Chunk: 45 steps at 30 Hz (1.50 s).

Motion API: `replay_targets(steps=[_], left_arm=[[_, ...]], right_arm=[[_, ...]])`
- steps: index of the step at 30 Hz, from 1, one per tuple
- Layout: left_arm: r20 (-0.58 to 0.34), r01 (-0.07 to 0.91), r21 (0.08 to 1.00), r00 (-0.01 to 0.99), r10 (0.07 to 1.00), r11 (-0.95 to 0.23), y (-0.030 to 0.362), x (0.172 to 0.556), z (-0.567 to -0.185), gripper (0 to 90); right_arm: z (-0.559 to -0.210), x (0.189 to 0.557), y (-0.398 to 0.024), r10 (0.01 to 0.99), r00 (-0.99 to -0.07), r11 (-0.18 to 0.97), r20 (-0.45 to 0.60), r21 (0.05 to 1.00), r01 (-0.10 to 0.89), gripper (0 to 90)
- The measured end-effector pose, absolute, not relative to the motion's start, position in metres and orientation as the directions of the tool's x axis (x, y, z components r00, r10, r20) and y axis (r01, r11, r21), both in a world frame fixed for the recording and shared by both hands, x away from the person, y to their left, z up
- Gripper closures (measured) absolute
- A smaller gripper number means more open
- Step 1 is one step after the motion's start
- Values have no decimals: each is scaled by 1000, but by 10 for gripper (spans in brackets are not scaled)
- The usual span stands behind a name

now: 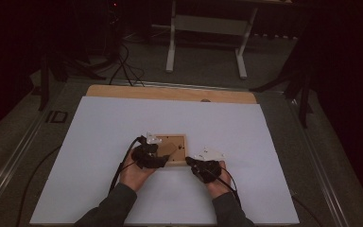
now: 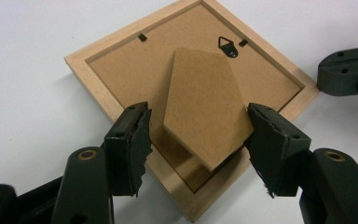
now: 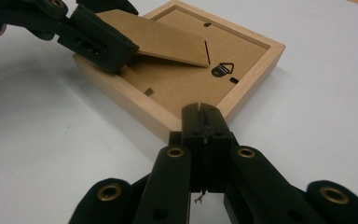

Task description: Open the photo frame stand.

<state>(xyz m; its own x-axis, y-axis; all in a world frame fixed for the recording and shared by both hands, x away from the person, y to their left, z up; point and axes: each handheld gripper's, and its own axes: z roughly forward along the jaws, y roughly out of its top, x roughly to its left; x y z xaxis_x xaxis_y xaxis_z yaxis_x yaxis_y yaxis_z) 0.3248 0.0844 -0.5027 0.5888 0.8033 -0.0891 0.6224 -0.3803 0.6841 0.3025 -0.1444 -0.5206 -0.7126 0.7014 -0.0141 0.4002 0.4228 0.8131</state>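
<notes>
your left gripper (image 2: 198, 140) open astride the frame's (image 2: 98, 88) stand (image 2: 203, 107), right gripper (image 3: 204, 122) closed, empty, touching the frame's edge, no writing legible

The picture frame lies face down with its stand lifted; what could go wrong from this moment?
1. The left gripper has its jaws on both sides of the easel stand with small gaps, so the raised stand may drop back.
2. Lifted too far, the thin stand could bend or tear at its hinge.
3. The shut right gripper only presses the edge of the wooden frame, so the frame may slide on the smooth white sheet.
</notes>
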Motion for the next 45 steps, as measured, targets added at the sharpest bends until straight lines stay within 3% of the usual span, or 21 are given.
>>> replay_targets(steps=[7, 14, 36, 45], left_arm=[[-131, 644, 672, 591, 796, -367, 84, 327, -500, 496], [-191, 665, 678, 571, 798, -314, 81, 334, -485, 501], [-363, 767, 607, 498, 787, -206, 84, 353, -486, 485], [-364, 783, 584, 488, 793, -213, 85, 355, -487, 520]], right_arm=[[-521, 303, -144, 701, -713, 424, -15, 813, 399, 893], [-521, 303, -144, 700, -714, 425, -19, 814, 396, 893], [-521, 303, -145, 700, -714, 426, -18, 813, 397, 881], [-521, 303, -145, 701, -713, 424, -17, 813, 398, 880]])
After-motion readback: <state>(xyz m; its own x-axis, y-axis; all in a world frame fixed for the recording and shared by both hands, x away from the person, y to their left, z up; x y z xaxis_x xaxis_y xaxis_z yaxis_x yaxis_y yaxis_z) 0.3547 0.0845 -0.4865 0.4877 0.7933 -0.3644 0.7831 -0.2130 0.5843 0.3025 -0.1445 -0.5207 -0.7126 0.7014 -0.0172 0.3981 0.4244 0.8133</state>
